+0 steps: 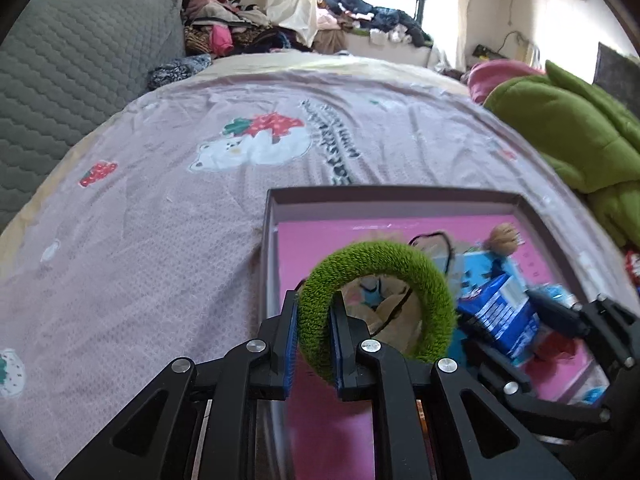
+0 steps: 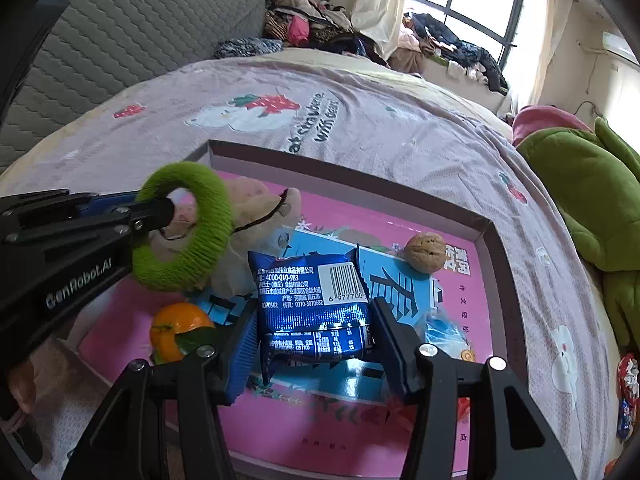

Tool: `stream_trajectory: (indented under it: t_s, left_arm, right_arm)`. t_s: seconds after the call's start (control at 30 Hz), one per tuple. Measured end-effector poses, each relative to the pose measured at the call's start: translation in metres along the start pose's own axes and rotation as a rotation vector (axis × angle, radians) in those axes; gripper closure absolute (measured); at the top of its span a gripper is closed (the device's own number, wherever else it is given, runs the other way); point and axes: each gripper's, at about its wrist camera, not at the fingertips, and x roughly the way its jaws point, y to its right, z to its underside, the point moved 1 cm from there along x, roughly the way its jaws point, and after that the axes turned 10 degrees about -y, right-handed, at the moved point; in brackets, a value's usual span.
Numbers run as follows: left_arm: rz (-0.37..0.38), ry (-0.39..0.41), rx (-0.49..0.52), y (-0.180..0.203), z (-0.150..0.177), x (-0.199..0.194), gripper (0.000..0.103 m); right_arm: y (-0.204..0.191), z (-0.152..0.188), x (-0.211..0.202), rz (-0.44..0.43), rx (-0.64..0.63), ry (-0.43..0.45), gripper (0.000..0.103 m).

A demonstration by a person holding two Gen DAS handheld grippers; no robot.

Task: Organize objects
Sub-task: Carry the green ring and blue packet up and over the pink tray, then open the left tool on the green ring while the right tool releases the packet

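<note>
My left gripper (image 1: 314, 344) is shut on a fuzzy green hair ring (image 1: 376, 300) and holds it above the left part of a shallow pink-bottomed box (image 1: 384, 194); the ring also shows in the right wrist view (image 2: 184, 228). My right gripper (image 2: 312, 348) is shut on a blue snack packet (image 2: 312, 300) and holds it over the box (image 2: 352, 176). In the box lie a walnut (image 2: 426, 250), an orange mandarin with a leaf (image 2: 180, 330), a beige cloth item with a dark cord (image 2: 256, 208) and a small clear-blue wrapper (image 2: 444, 330).
The box sits on a pink bedspread with a bear and strawberry print (image 1: 256, 140). A green plush blanket (image 1: 576, 136) lies on the right. A grey quilted headboard (image 1: 80, 64) stands on the left. Piles of clothes (image 1: 240, 28) fill the back by the window.
</note>
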Motion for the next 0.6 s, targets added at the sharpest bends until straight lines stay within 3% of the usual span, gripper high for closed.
stream_trajectory:
  t_s: [0.37,0.6]
  left_arm:
    - [0.048,-0.035,0.008,0.003,0.004,0.003,0.078]
    - [0.102,-0.058,0.015,0.004,0.004,-0.008,0.059]
  right_arm:
    - [-0.002,0.004,0.006,0.001,-0.007,-0.028,0.048]
    - [-0.002,0.006,-0.004,0.008,-0.025,-0.011,0.047]
